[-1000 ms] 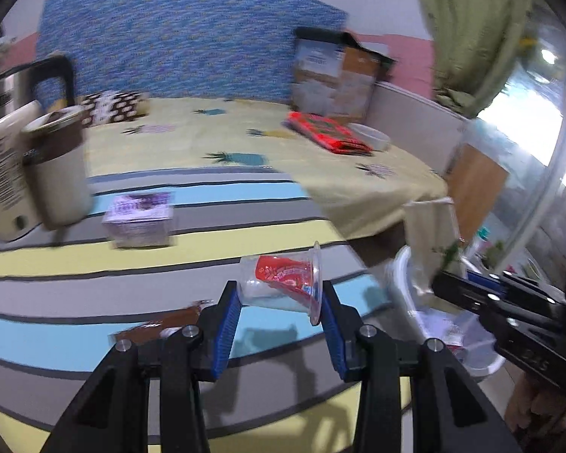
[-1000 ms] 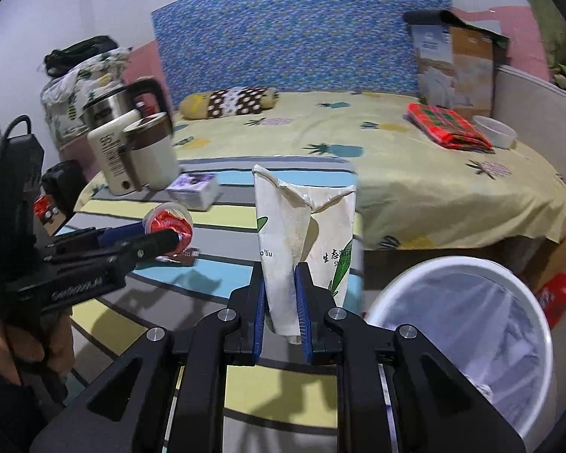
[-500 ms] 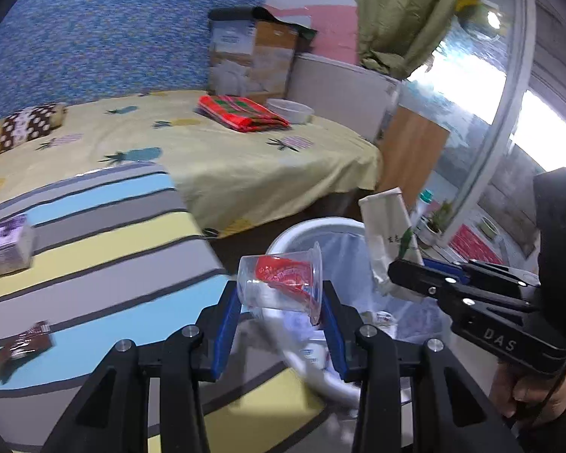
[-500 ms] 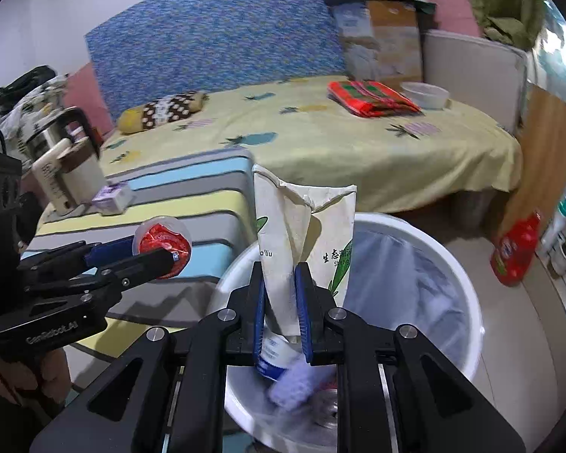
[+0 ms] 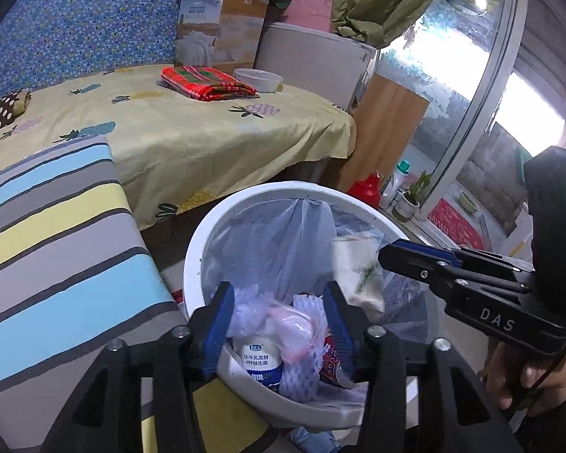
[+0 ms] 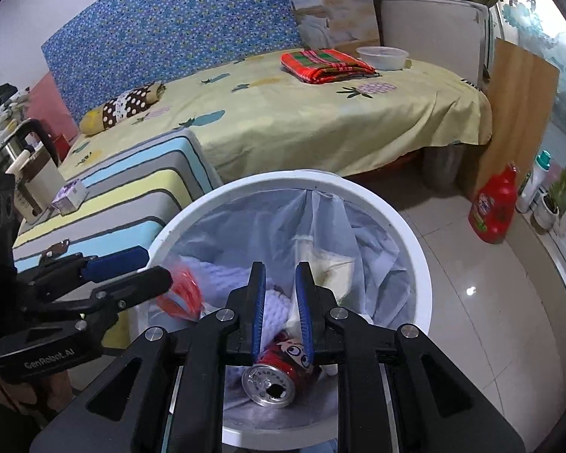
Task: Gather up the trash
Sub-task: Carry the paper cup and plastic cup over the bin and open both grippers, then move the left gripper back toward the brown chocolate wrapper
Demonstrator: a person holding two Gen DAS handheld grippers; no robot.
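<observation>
Currently noted over white bin (image 6: 302,178) (lined, part full): left gripper (image 5: 277,290) jaws opening, clear plastic cup (image 5: 294,321) blurred between them, pads not pressing. Right gripper (image 6: 280,270) narrow, easing apart, nothing between jaws; paper cup (image 5: 356,268) blurred just off its tip, inside bin rim. Red can (image 6: 275,373) at bin bottom.

Bedroom corner by a bright window

A bed (image 6: 320,120) in a yellow pineapple sheet is sitting against a blue patterned headboard (image 6: 177,26); daylight is pouring through the glass door (image 5: 471,120) beside an olive curtain (image 5: 373,3), and pale floor tiles (image 6: 483,302) are reflecting it.
</observation>
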